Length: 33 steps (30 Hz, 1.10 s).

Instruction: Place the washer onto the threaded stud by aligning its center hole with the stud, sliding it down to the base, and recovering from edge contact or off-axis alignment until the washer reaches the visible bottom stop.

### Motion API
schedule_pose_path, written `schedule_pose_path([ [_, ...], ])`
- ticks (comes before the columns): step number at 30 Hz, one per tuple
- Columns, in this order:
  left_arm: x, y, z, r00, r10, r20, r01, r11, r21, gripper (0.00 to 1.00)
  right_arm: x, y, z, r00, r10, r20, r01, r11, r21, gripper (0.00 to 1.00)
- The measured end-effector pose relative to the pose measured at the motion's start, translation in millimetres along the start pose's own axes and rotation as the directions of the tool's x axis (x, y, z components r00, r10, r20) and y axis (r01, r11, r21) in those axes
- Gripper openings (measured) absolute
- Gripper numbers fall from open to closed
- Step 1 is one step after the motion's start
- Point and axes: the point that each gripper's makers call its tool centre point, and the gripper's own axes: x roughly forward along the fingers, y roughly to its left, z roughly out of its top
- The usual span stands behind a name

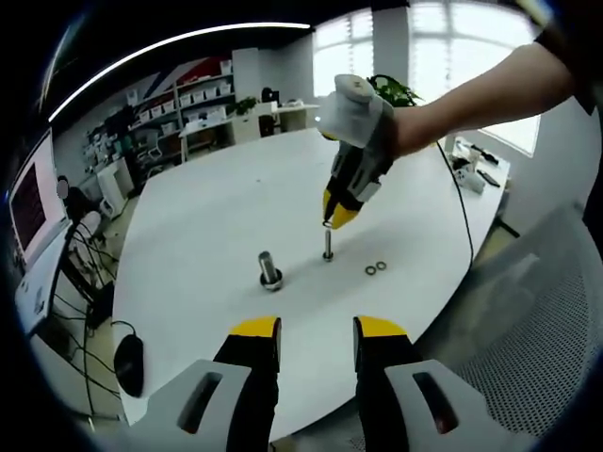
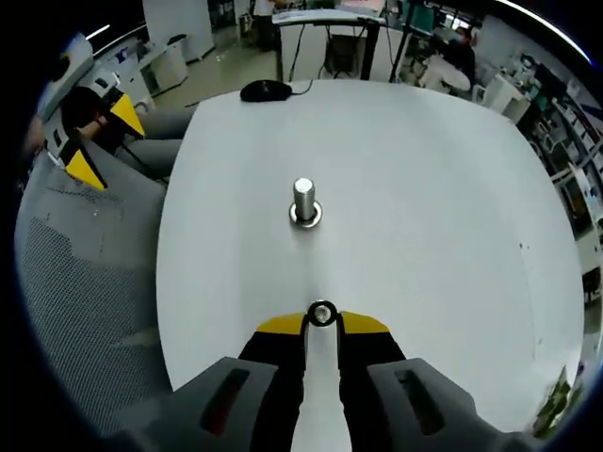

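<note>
In the left gripper view the white table spreads wide across the middle of the frame, its curved near edge sweeping along the lower left and its right edge meeting a grey mesh chair at lower right. Broad bare surface lies on every side of the parts. The left hand-held gripper rises from the bottom centre, its yellow-tipped jaws parted with nothing between them, above the near edge. Left of centre stands a short metal stud, a shiny threaded cylinder on a wider round base. Just right of centre a slimmer bolt stands upright, and the right hand-held gripper, held by a gloved hand, comes down from the upper right with its tips at the top of that bolt. Two spare washers, small flat rings, lie side by side to the right, apart from both.

In the right gripper view the jaws are nearly closed on a washer, a thin steel ring pinched at its edge at bottom centre. A computer mouse sits at the far table edge, top centre
</note>
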Motion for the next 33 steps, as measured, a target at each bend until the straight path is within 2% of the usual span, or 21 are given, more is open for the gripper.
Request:
schedule_pose_path([
  [18, 0.2, 1.2, -1.3, 1.0, 0.004, -0.005, -0.004, 1.0, -0.002, 0.29, 17.3, -0.1, -3.0, 0.999, 0.017, -0.038, -0.018, 1.0, -0.014, 0.14],
  [33, 0.8, 1.1, -3.1, 1.0, 0.001, -0.012, -0.001, 1.0, -0.01, 0.28, 47.5, 1.5, -19.5, 0.996, 0.036, -0.085, -0.035, 0.999, 0.009, 0.14],
])
